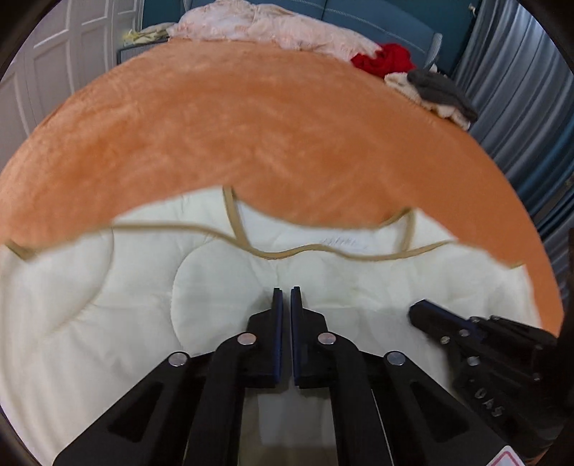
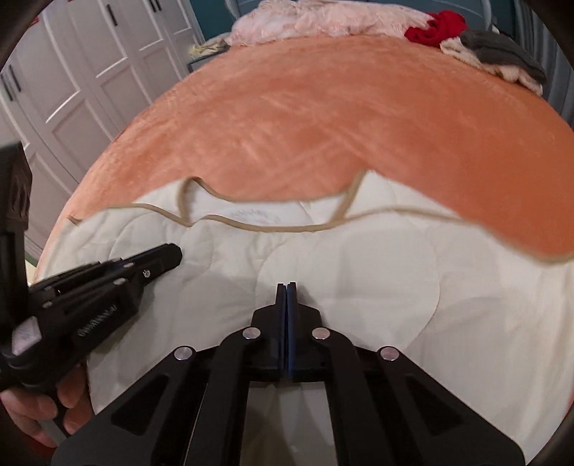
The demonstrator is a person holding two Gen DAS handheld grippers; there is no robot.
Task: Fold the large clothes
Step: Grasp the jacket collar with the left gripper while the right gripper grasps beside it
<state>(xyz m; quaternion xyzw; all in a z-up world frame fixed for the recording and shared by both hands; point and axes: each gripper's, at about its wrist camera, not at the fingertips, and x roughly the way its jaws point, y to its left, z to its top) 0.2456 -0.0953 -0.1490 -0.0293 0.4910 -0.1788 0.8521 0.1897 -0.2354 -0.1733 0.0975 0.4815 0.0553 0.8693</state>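
A large cream quilted blanket [image 1: 107, 304] with tan piping [image 1: 287, 252] lies spread over the near part of the orange bed cover [image 1: 251, 125]; it also shows in the right wrist view [image 2: 358, 258]. My left gripper [image 1: 286, 291] is over the cream blanket with its jaws a narrow gap apart and nothing between them. It also shows at the left of the right wrist view [image 2: 172, 252]. My right gripper [image 2: 286, 286] is shut above the blanket, with no cloth visible between the pads. It appears at the right of the left wrist view [image 1: 418, 310].
At the far end of the bed lie a pink crumpled quilt [image 1: 258, 25], a red garment [image 1: 384, 59] and a grey and cream pile [image 1: 437, 89]. White wardrobe doors [image 2: 89, 71] stand to the left. Blue-grey curtains [image 1: 520, 107] hang to the right.
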